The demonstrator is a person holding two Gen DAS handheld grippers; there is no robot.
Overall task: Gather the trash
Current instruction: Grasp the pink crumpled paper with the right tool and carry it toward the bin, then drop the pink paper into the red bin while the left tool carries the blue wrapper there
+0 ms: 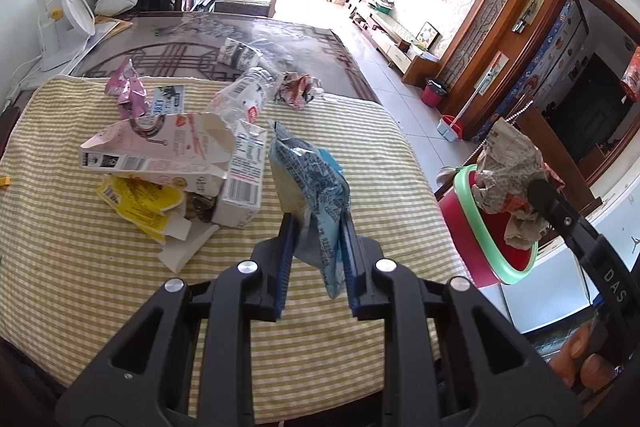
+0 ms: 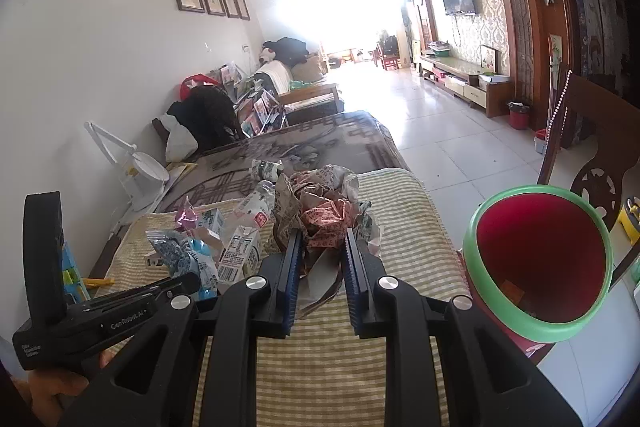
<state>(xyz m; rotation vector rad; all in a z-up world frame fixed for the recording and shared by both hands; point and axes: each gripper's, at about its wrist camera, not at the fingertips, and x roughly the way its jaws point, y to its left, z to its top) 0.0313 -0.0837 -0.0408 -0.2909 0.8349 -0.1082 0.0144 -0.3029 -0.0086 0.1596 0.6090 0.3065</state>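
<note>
My left gripper [image 1: 318, 223] is shut on a blue and white snack wrapper [image 1: 310, 187], held above the yellow striped cloth [image 1: 100, 287]. My right gripper [image 2: 322, 239] is shut on a crumpled newspaper ball [image 2: 320, 211]; in the left wrist view that ball [image 1: 506, 171] hangs over the red bin with a green rim [image 1: 480, 247]. From the right wrist view the bin [image 2: 540, 259] stands at the table's right edge, its mouth facing me. Cartons [image 1: 160, 151], a yellow box [image 1: 140, 203], a plastic bottle [image 1: 240, 99] and a pink wrapper [image 1: 128, 91] lie on the cloth.
A white desk lamp [image 1: 60, 15] stands at the table's far left. Another crumpled paper [image 1: 298, 89] lies near the cloth's far edge. A wooden chair [image 2: 592, 163] stands behind the bin. Tiled floor [image 2: 440, 131] runs to the right of the table.
</note>
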